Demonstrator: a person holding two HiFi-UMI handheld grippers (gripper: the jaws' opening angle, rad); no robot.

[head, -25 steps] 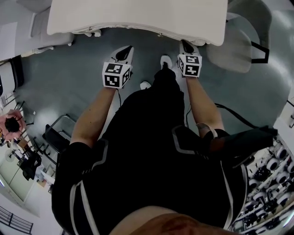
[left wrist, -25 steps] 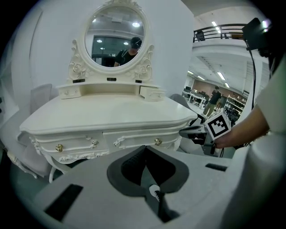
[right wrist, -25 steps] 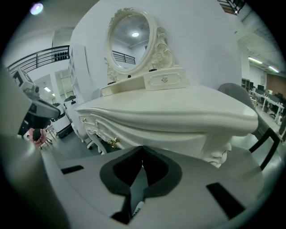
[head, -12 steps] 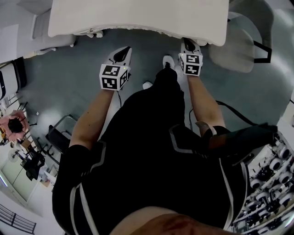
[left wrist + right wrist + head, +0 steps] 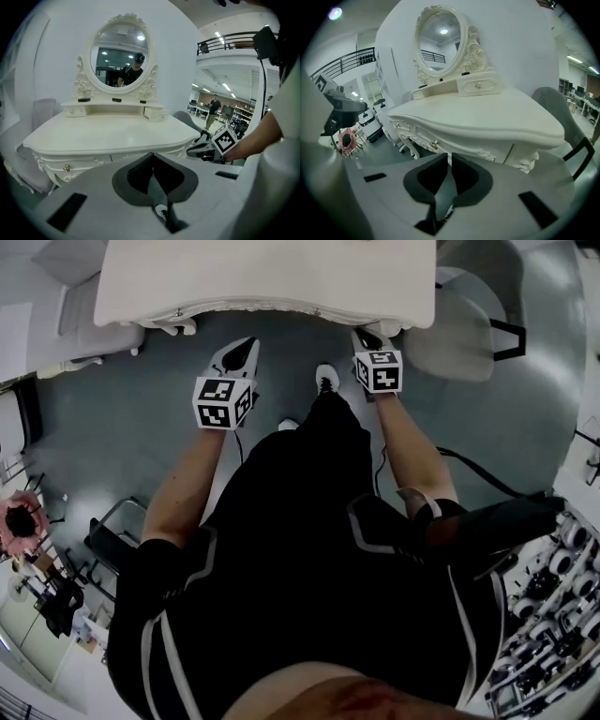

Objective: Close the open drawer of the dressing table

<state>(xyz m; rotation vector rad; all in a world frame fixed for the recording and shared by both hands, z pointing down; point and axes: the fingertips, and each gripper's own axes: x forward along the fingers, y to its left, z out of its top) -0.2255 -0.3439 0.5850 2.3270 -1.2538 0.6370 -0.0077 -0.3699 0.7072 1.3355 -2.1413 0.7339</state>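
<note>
Judging from how things lay, the approach was taken to be the step in hand, with no contact yet made on the dressing table (image 5: pixel 262 277), whose white top filled the upper edge of the head view. The left gripper (image 5: pixel 246 345) was held near that top's front edge at upper centre-left. The right gripper (image 5: pixel 367 336) was held at upper centre-right, its tip close to the edge.

In the left gripper view the jaws were seen pressed together with nothing between them. In the right gripper view they were likewise closed up and empty, only a hairline slit being left.

A small drawer (image 5: pixel 478 85) was seen at the centre of the right gripper view, on the raised shelf (image 5: pixel 440 86) beside the oval mirror (image 5: pixel 440 40). It jutted forward of the shelf and was judged to be the open one, though this could not be made certain. It was also seen just right of centre in the left gripper view. The front drawers with brass knobs (image 5: pixel 434 145) under the top looked flush.

The next move was judged to call for one gripper to be raised above the tabletop and carried to the drawer's face. The face would then have to be pushed squarely toward the mirror so that the shelf was not knocked. A grey chair (image 5: pixel 459 324) was seen at upper right, apart from the reach.
</note>
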